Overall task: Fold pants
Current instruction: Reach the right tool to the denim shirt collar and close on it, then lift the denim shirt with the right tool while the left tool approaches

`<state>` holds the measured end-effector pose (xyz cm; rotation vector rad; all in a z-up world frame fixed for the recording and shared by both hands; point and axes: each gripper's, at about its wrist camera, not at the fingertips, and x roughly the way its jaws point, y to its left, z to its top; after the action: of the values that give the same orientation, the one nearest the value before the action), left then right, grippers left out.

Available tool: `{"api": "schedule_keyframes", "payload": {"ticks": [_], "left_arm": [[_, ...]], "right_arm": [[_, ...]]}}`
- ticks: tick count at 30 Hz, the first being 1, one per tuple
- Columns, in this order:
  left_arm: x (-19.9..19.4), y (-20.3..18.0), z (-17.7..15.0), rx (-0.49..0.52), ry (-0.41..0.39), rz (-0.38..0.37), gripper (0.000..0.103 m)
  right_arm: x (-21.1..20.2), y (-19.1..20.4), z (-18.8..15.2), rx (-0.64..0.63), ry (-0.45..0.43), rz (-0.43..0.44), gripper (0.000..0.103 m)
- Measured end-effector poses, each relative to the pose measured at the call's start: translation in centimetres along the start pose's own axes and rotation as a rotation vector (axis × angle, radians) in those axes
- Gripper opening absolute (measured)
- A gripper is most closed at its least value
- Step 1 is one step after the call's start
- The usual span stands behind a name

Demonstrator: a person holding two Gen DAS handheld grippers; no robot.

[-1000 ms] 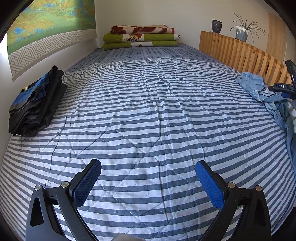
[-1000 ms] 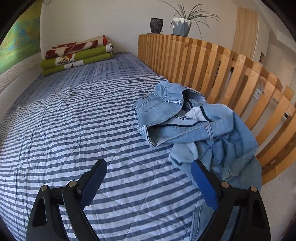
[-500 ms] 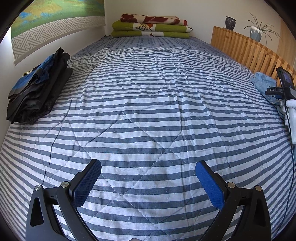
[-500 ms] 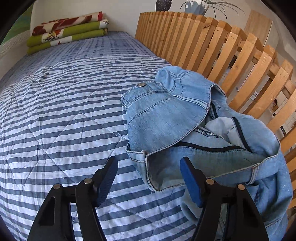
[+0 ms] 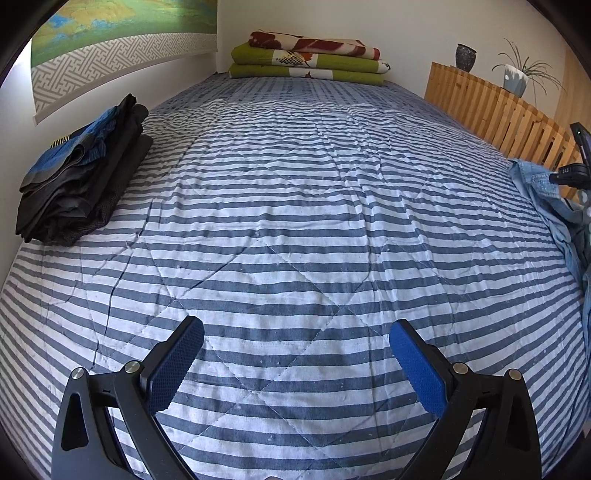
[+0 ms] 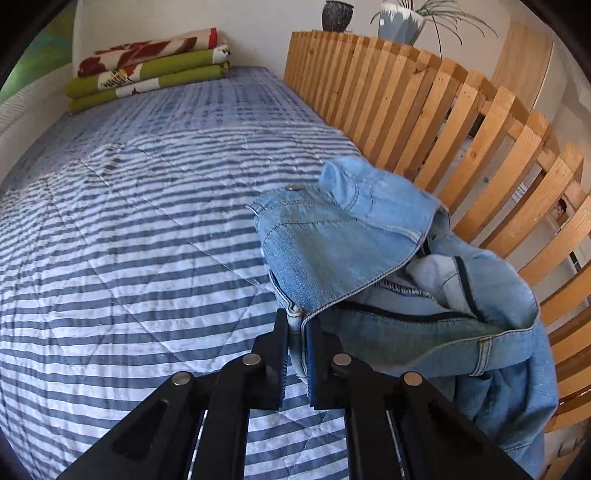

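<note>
Crumpled light-blue denim pants (image 6: 332, 251) lie in a heap on the striped bed cover (image 6: 129, 221), against the wooden slat rail. My right gripper (image 6: 296, 321) has its jaws closing on the near edge of the waistband, with denim pinched between the pads. In the left wrist view the pants (image 5: 535, 184) show at the far right edge. My left gripper (image 5: 295, 332) hovers open over bare striped cover, far from the pants, with nothing between its blue pads.
A stack of dark folded clothes (image 5: 77, 177) sits at the bed's left edge by the wall. Folded green and red blankets (image 5: 306, 59) lie at the far end. The slat rail (image 6: 443, 122) lines the right side, with pots (image 6: 399, 22) on top.
My right gripper moved forward to the pants and its jaws went from wide apart to pinching the waistband. The left gripper shifted a little over the cover and stayed open.
</note>
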<state>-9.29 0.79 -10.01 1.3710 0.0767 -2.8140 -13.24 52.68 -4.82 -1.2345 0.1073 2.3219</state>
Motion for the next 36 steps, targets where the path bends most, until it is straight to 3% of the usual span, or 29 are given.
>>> {"api": "schedule_keyframes", "payload": {"ticks": [7,13,18,24,26,28,30,32,36], "left_arm": [[-2.5,1.9,0.4,-0.032,-0.052,0.002,0.102],[-6.0,5.5,0.7,-0.093,-0.119,0.01,0.102],[-8.8,10.0,0.4,-0.167,-0.174,0.041,0.102],[-10.2,16.0,-1.0,-0.262,-0.178,0.086,0.102],[-10.4,17.6,-1.5,-0.294,-0.171,0.082,0.102],[-10.5,18.6,-1.6,-0.318,-0.167,0.062,0.102],[-10.6,18.6,-1.6,-0.31,-0.163,0.053,0.102],[-10.6,18.1,-1.6,-0.293,-0.165,0.054,0.102],[-9.2,15.5,-0.9,-0.256,-0.133,0.002,0.102]], "right_arm": [[-12.4,3.7,1.2,-0.075,-0.149,0.142,0.007],[-20.8,11.4,-0.5,-0.187,-0.202,0.307,0.007],[-26.6,20.9,-3.2,-0.318,-0.189,0.47,0.007],[-31.9,32.5,-8.3,-0.474,-0.146,0.696,0.007],[-32.4,35.7,-10.2,-0.526,-0.105,0.738,0.007],[-31.4,38.8,-12.4,-0.608,0.012,0.723,0.014],[-29.5,39.3,-14.2,-0.616,0.113,0.707,0.014],[-27.9,38.0,-15.2,-0.603,0.162,0.697,0.014],[-26.7,32.1,-15.7,-0.499,0.224,0.757,0.017]]}}
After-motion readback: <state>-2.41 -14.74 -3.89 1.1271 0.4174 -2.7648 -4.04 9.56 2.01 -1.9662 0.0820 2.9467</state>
